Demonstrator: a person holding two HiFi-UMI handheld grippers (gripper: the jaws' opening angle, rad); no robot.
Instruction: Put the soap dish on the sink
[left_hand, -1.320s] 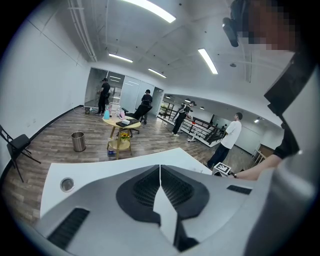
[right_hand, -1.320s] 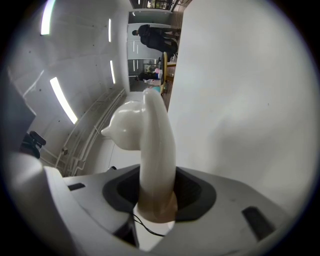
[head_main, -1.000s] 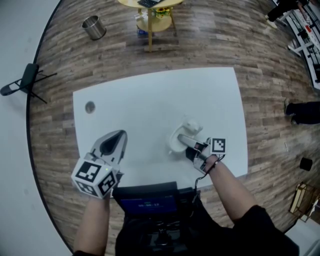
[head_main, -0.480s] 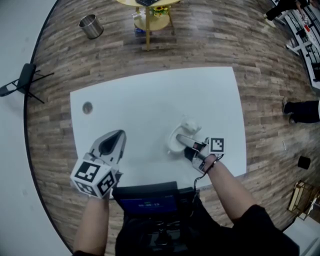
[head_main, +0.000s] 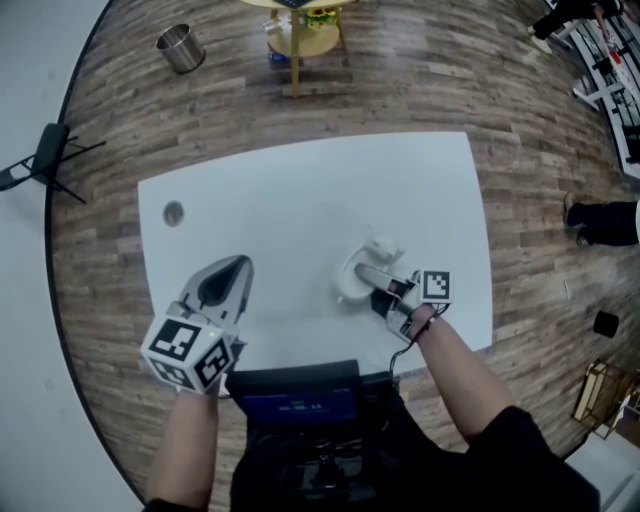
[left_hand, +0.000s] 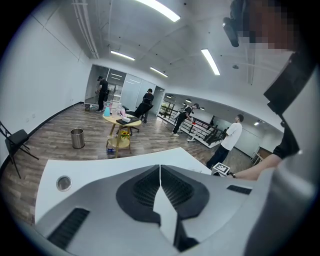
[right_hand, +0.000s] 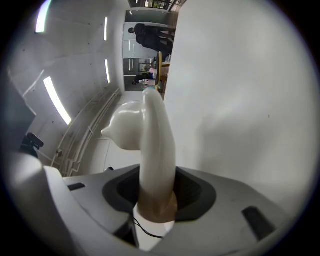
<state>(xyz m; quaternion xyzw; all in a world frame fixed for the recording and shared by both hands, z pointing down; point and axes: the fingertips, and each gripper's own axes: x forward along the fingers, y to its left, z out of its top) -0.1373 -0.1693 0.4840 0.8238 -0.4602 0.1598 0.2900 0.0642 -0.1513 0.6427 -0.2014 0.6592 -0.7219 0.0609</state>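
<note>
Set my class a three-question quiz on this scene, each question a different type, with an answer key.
1. True or false: the left gripper holds the dish.
2. What grips the dish? A) left gripper B) right gripper C) nothing
3. Fill in: the metal bin stands on the ____.
Key: 1 false, its jaws are shut and empty; 2 B; 3 floor.

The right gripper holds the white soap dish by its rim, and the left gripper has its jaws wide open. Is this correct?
Not quite. The left gripper has its jaws closed together with nothing between them, as the left gripper view shows. The right gripper does hold the white soap dish by its rim.
</note>
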